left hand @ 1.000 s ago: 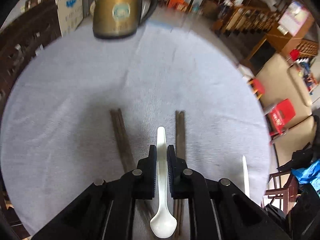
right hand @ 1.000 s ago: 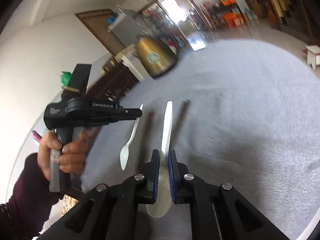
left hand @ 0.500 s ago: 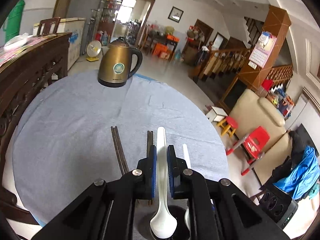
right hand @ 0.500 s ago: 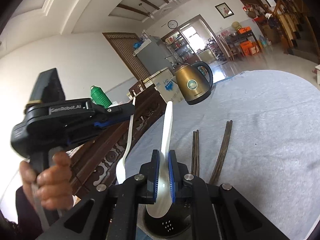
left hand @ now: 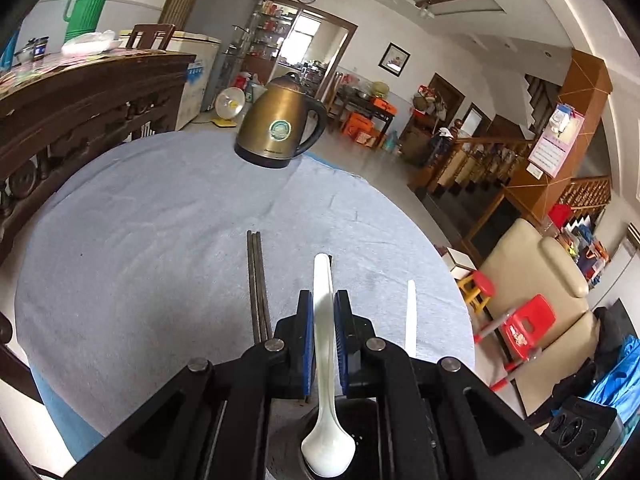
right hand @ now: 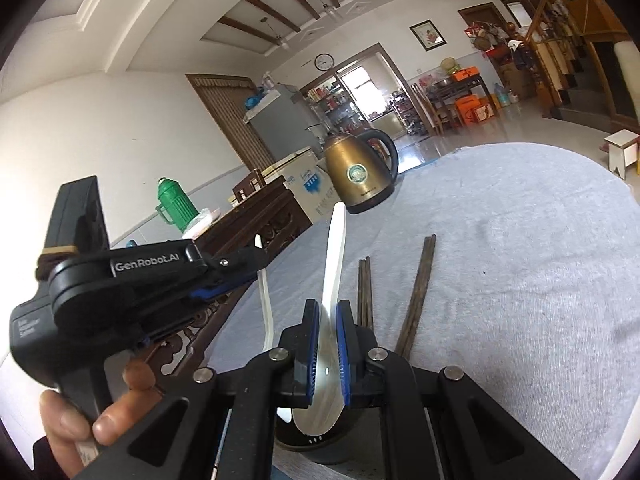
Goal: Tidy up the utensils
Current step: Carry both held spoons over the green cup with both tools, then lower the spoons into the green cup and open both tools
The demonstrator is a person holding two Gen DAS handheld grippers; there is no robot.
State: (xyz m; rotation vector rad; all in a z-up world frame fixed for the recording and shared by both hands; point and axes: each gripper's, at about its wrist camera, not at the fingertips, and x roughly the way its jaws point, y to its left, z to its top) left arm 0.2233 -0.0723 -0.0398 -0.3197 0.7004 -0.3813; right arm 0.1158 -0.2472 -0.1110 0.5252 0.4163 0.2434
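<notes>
Left wrist view: the left gripper (left hand: 323, 320) is seen pitched downward, its blue-padded jaws closed narrow on the handle of a white ceramic soup spoon (left hand: 325, 380). The spoon's long axis runs along the fingers; the bowl end hangs nearest the camera over a dark round utensil holder (left hand: 362, 420) at the near table edge, and the handle tip points away toward the far side of the table. A second white spoon handle (left hand: 411, 316) is seen just to the right, standing upright.

On the pale grey-blue tablecloth (left hand: 140, 260) beyond the fingers, a pair of dark wooden chopsticks (left hand: 256, 284) lies lengthwise, pointing away. A brass-coloured electric kettle (left hand: 280, 124) stands at the far edge.

Right wrist view: the right gripper (right hand: 327, 344) is held closer to level, jaws clamped narrow on a flat white plastic rice paddle (right hand: 334, 280); its broad end is down over the dark holder (right hand: 320, 450), the handle pointing up and away, tilted slightly right. At left the left gripper (right hand: 240, 268) is gripped by a hand (right hand: 76, 420), the white spoon (right hand: 266, 300) hanging steeply, bowl downward. Two pairs of chopsticks are noted beyond, one nearly straight (right hand: 365, 292), one (right hand: 418, 292) angled right.
</notes>
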